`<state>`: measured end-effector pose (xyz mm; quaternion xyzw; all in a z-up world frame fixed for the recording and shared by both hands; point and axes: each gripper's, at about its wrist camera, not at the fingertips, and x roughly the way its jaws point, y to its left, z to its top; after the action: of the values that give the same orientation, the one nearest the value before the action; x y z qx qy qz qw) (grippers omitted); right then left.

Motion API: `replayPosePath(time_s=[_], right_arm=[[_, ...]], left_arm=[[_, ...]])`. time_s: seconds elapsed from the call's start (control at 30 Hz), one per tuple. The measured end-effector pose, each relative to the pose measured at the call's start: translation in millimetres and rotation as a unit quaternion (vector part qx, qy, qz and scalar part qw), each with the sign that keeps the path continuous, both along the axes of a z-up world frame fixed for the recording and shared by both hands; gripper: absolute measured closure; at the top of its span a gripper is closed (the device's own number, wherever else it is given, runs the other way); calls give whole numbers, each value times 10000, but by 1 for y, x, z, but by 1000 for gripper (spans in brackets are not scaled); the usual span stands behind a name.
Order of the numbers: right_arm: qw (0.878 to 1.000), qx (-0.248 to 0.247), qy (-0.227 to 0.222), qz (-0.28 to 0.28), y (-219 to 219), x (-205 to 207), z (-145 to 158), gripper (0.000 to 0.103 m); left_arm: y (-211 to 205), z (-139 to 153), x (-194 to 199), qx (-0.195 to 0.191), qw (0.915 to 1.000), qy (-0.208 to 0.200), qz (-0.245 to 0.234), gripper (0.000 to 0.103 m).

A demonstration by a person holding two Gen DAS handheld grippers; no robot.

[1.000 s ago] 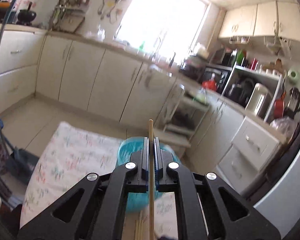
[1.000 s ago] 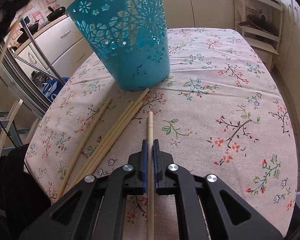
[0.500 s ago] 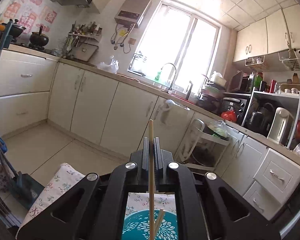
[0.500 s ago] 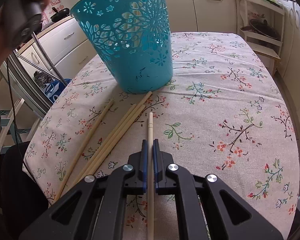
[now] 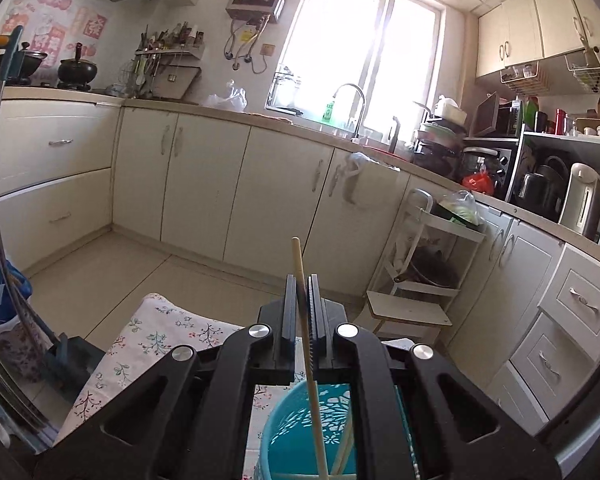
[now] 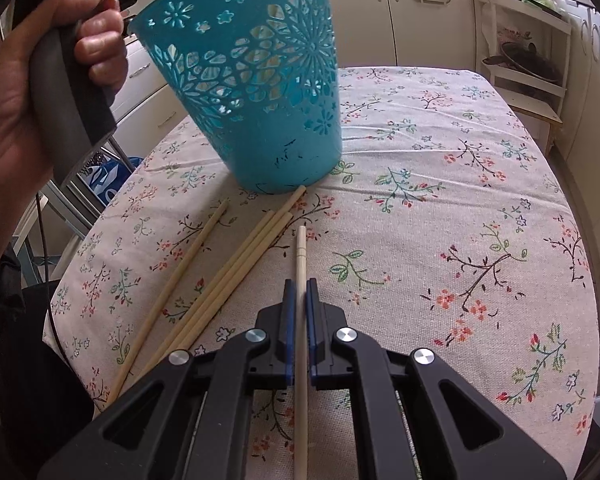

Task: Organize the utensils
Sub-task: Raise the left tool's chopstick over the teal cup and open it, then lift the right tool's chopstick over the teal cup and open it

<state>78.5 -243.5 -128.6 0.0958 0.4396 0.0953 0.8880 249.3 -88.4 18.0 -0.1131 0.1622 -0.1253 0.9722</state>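
On a floral tablecloth in a kitchen, the left gripper is pinching a chopstick above the basket for dropping in, while the right gripper is clamping another stick, waiting beside loose chopsticks.

Basket stood on the counter, toward its far left part. Four loose chopsticks lay on the counter in front of the basket, running diagonally from near left toward the basket's base; one lay apart to the left of the other three, and the tip of the longest reached the basket's foot. Right gripper sat in front of these, to their right, with a chopstick between its jaws pointing toward the basket. Left gripper was above the basket, its chopstick running down into it beside another already inside. A hand was left of the basket.
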Motion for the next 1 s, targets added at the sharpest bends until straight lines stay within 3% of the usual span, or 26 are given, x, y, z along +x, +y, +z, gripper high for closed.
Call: replayPosePath(time_s=[0.2, 0.47, 0.53, 0.7, 1.0], right_arm=[[10000, 65, 4, -41, -1, -1, 0, 97], [9999, 46, 98, 2, -1, -1, 2, 97], [9999, 52, 160, -3, -3, -1, 3, 97], [9995, -248, 176, 72, 4, -1, 5, 97], [9978, -605, 221, 131, 12, -2, 5, 97]], left_arm=[[6, 5, -6, 9, 10000, -78, 18, 99], [8, -1, -16, 92, 9998, 108, -104, 98], [14, -2, -23, 59, 9998, 182, -89, 95], [39, -16, -55, 12, 9990, 450, 6, 68], [58, -50, -92, 305, 9942, 1029, -31, 60]])
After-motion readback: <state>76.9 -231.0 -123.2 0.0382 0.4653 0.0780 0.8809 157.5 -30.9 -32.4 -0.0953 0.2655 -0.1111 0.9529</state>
